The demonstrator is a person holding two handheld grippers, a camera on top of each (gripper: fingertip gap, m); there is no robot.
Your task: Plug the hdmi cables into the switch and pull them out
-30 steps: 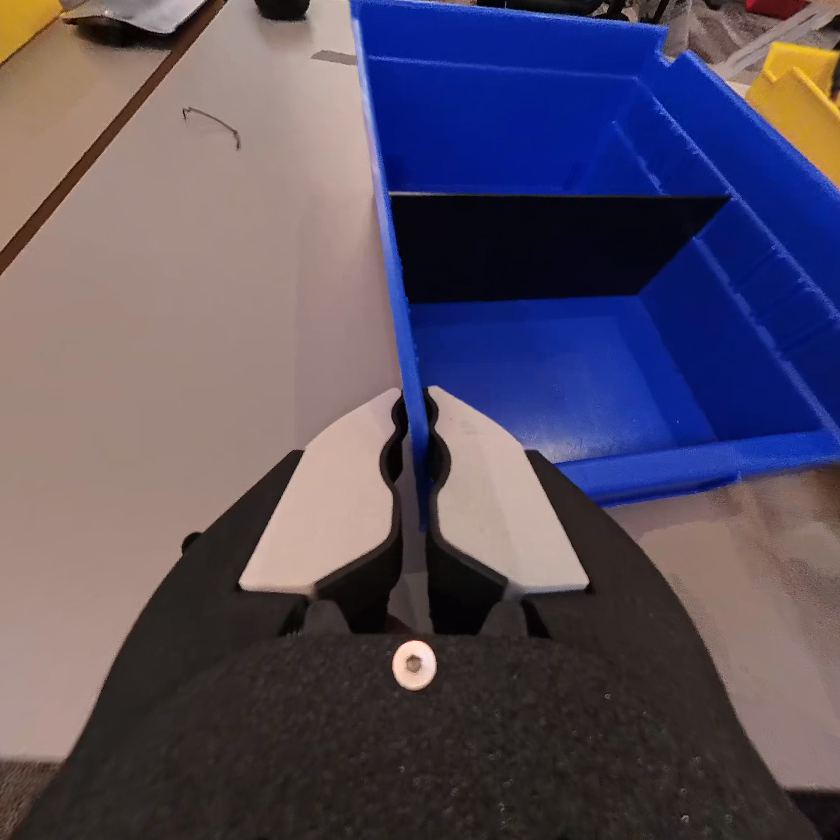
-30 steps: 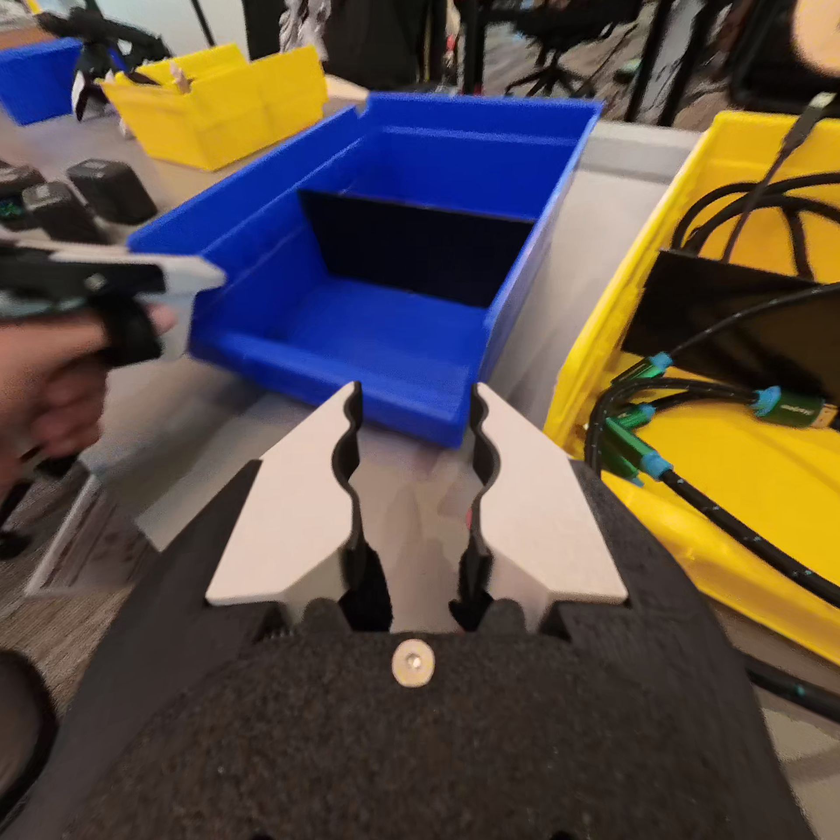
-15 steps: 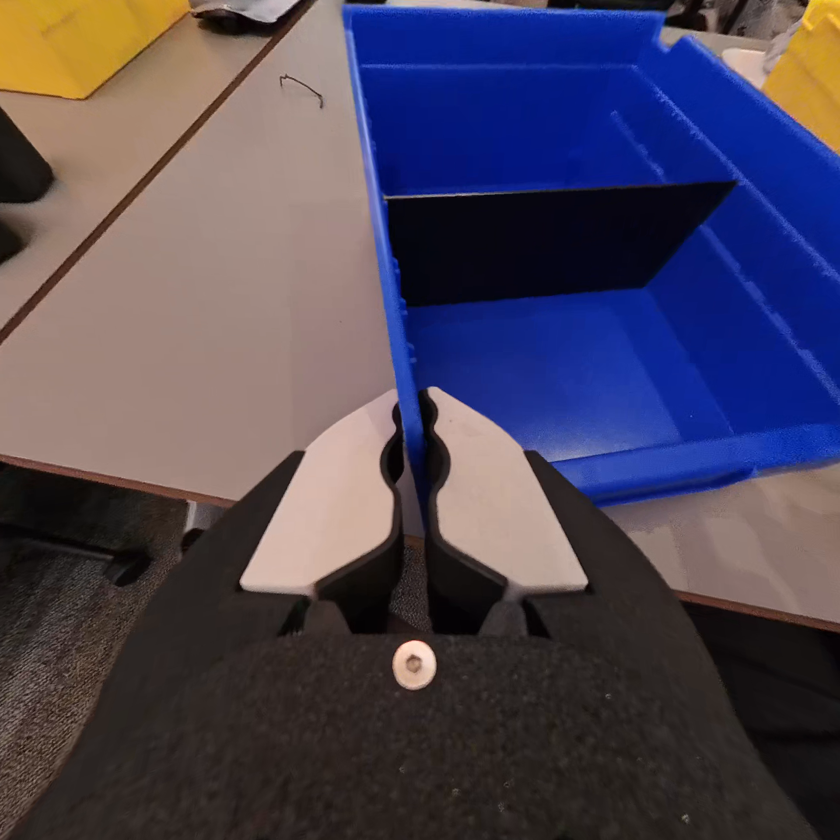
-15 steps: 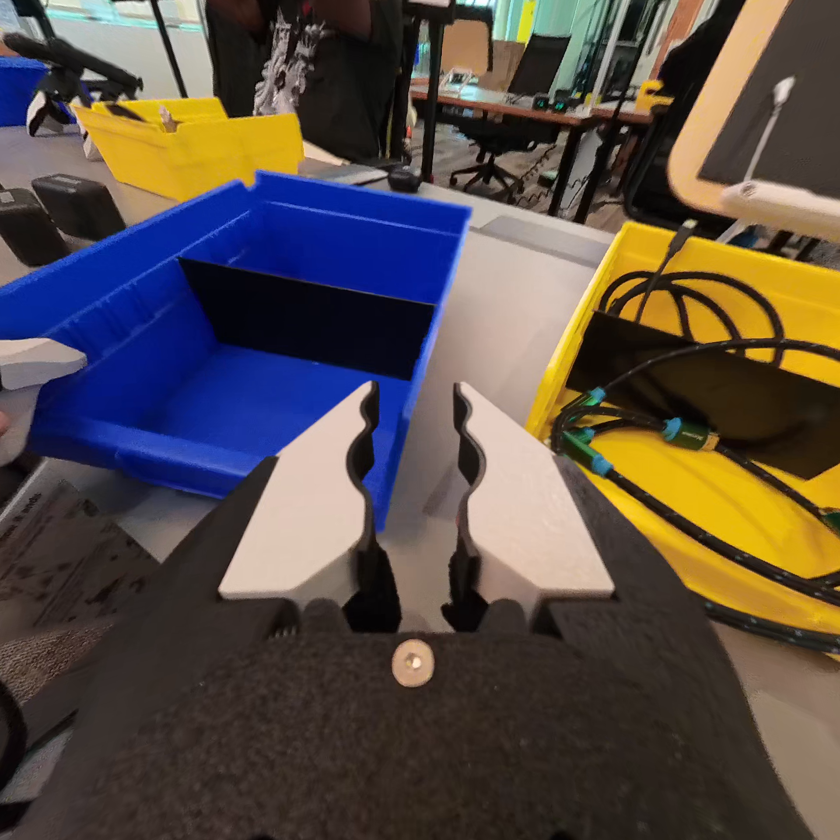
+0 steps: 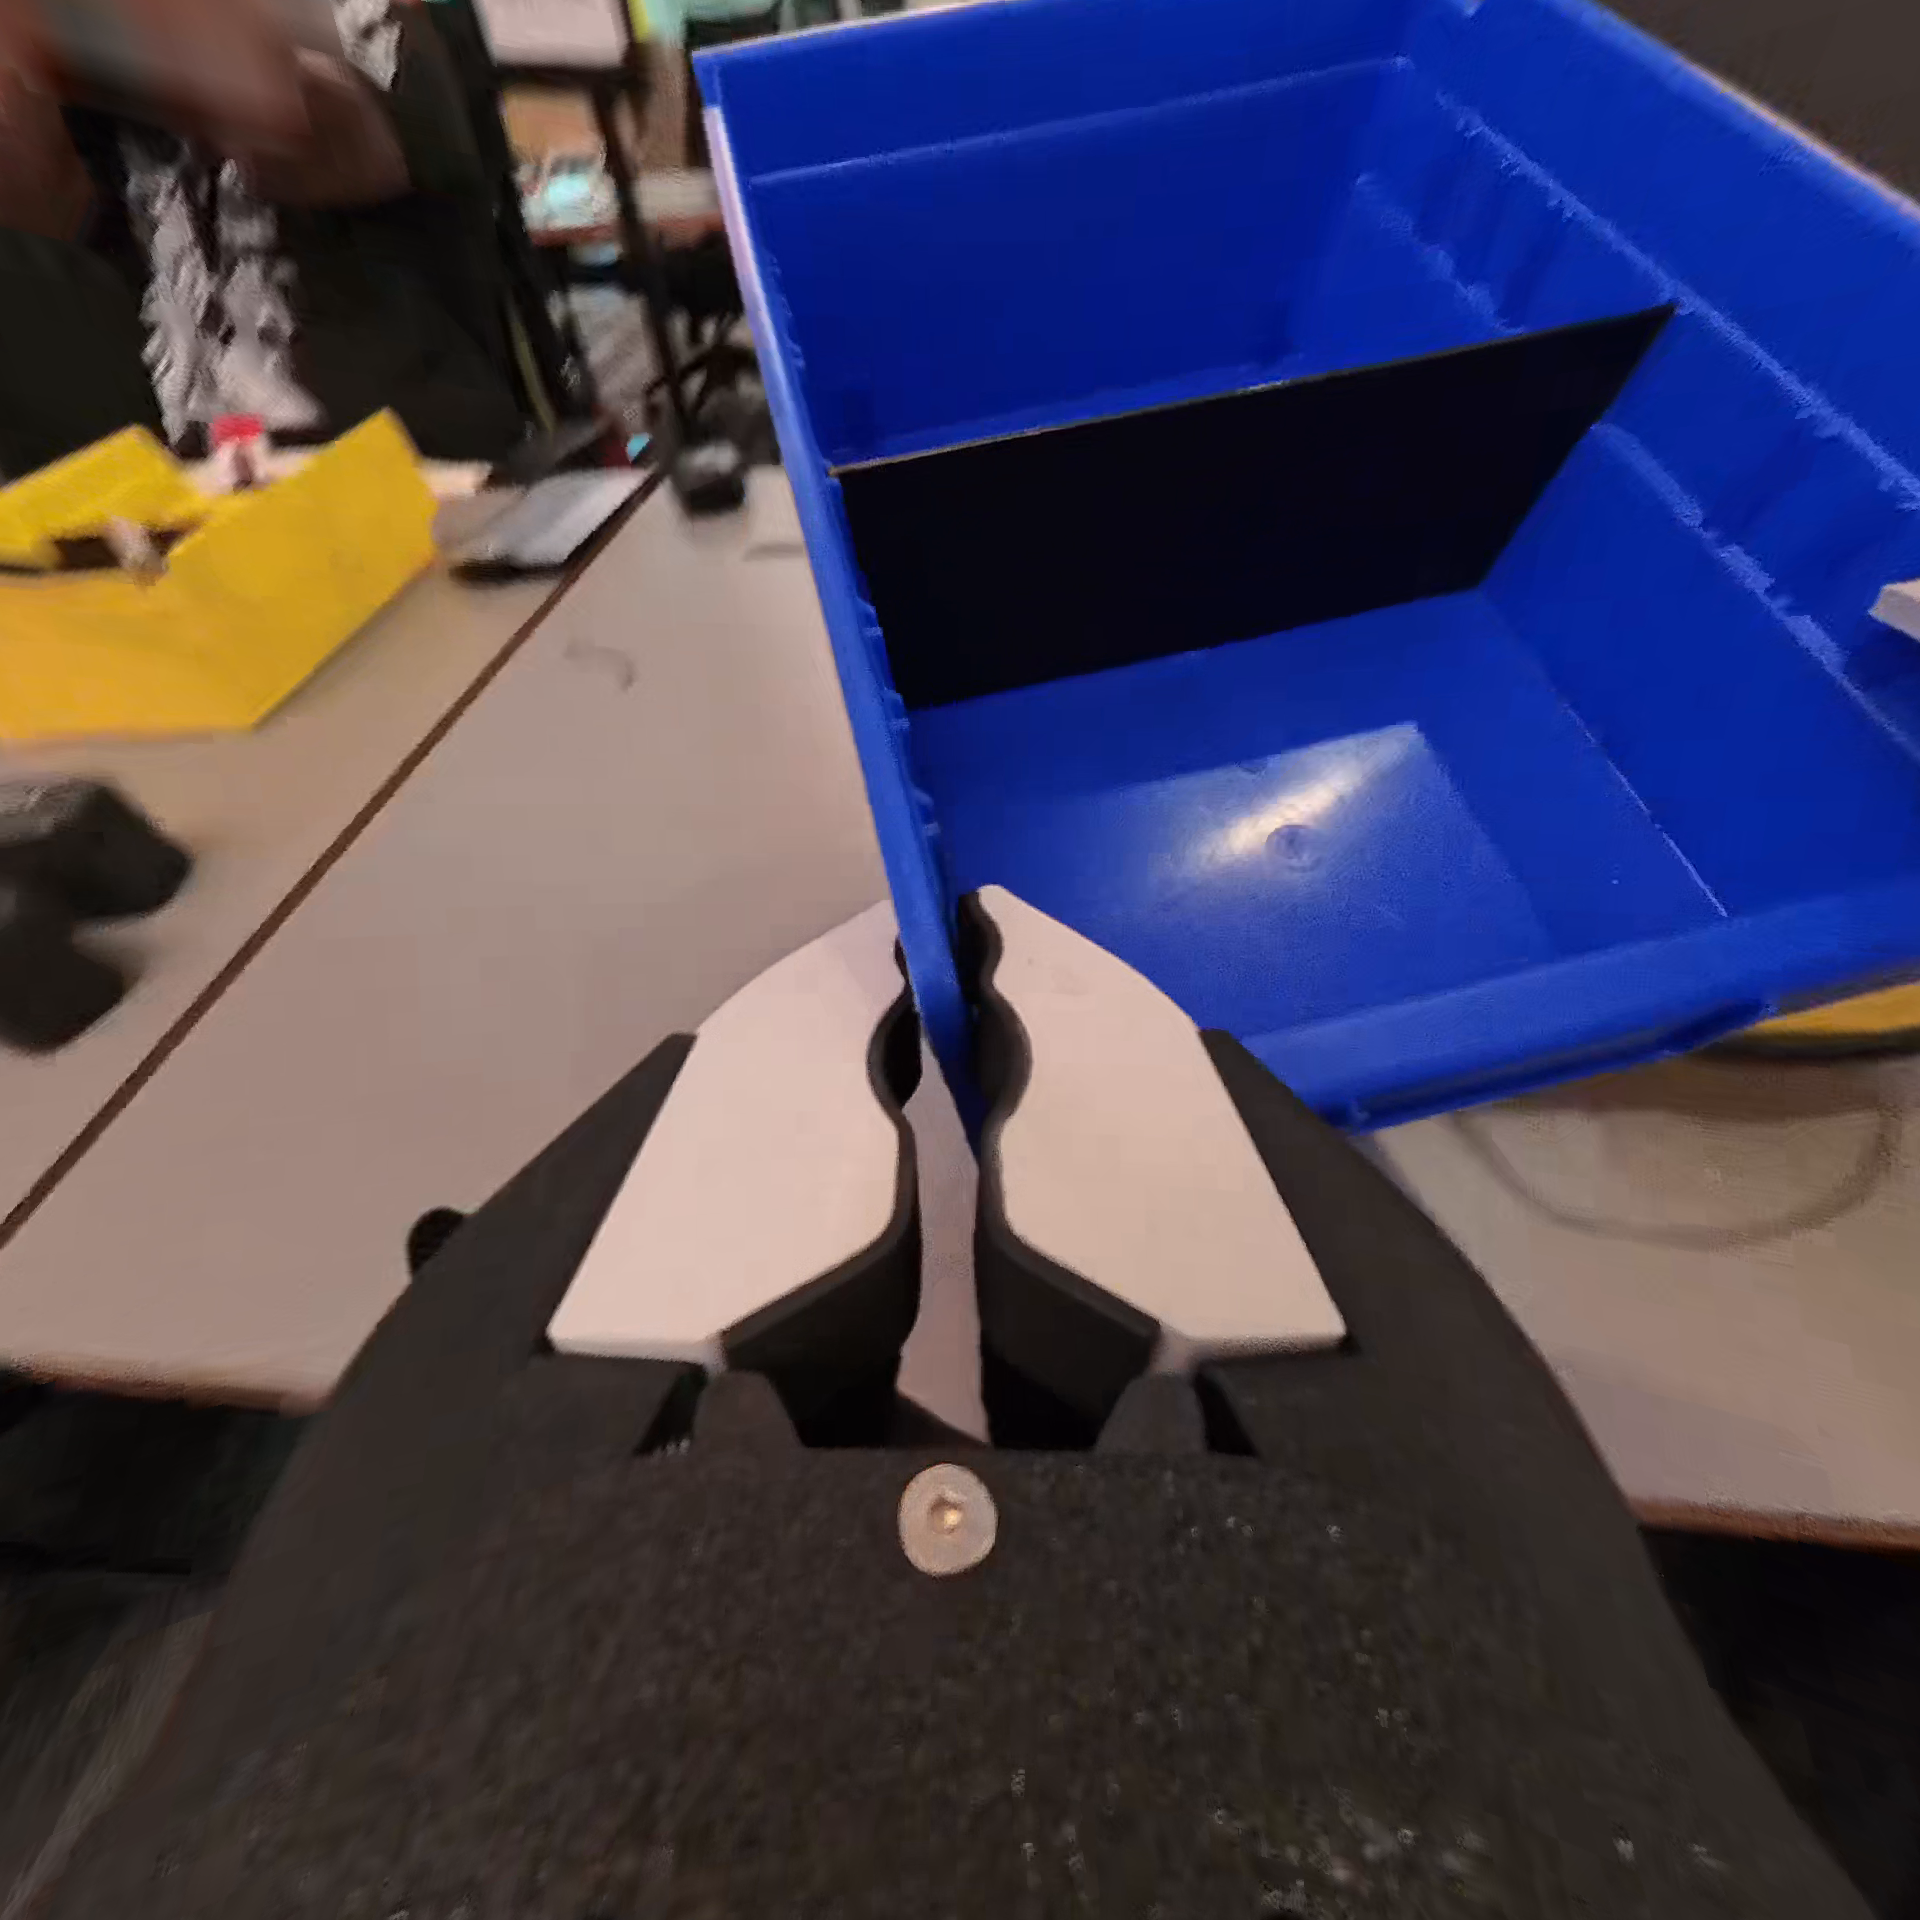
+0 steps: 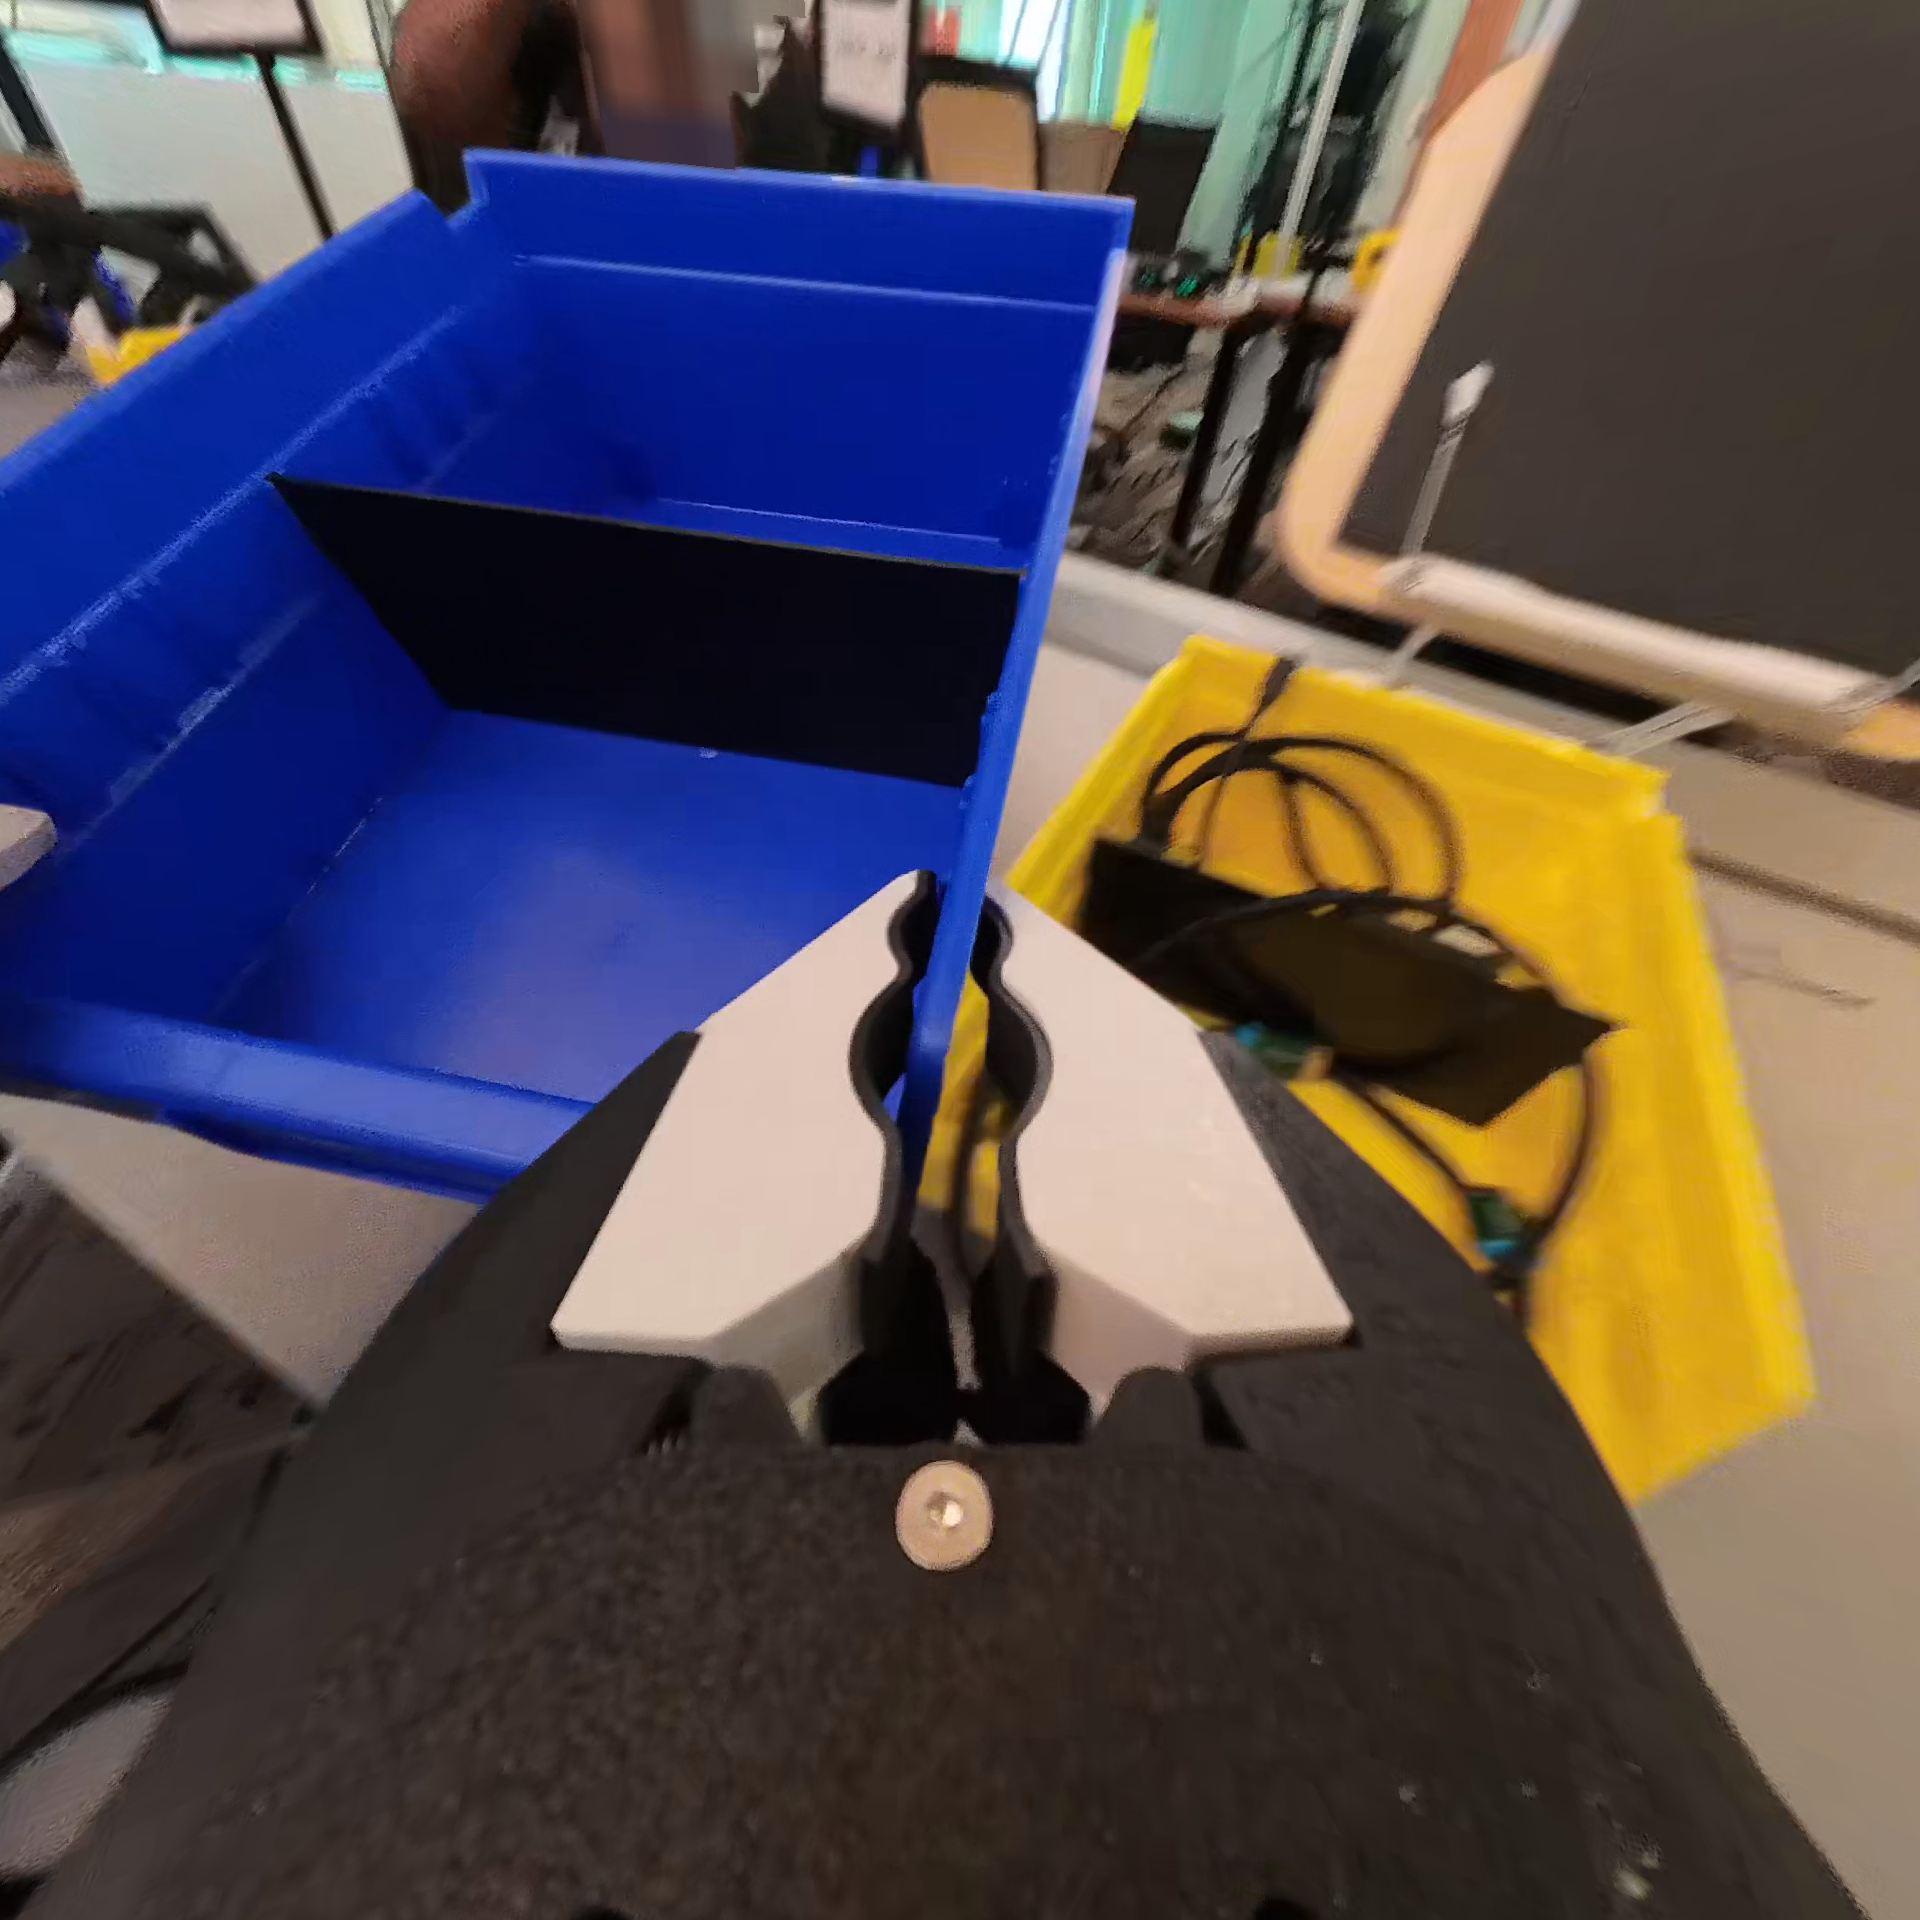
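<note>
Grey desk [image 5: 540, 1039]: we find both tools, left tool [image 5: 940, 940] and right tool [image 6: 951, 925], clenched on opposite side walls of the lifted blue bin [image 6: 727, 395], cables [image 6: 1309, 790] lying right, nearer the right tool.

Grey tables [image 5: 582, 935] are standing side by side, a dark seam [image 5: 343, 831] running between them. Grey carpet [image 6: 94, 1403] is covering the floor below. A dark board with a pale wooden frame [image 6: 1340, 436] is leaning at the right. Office chairs [image 6: 977, 135] and desks [image 6: 1236, 312] are showing blurred behind, with a person [image 5: 239, 270] standing beyond the tables.
</note>
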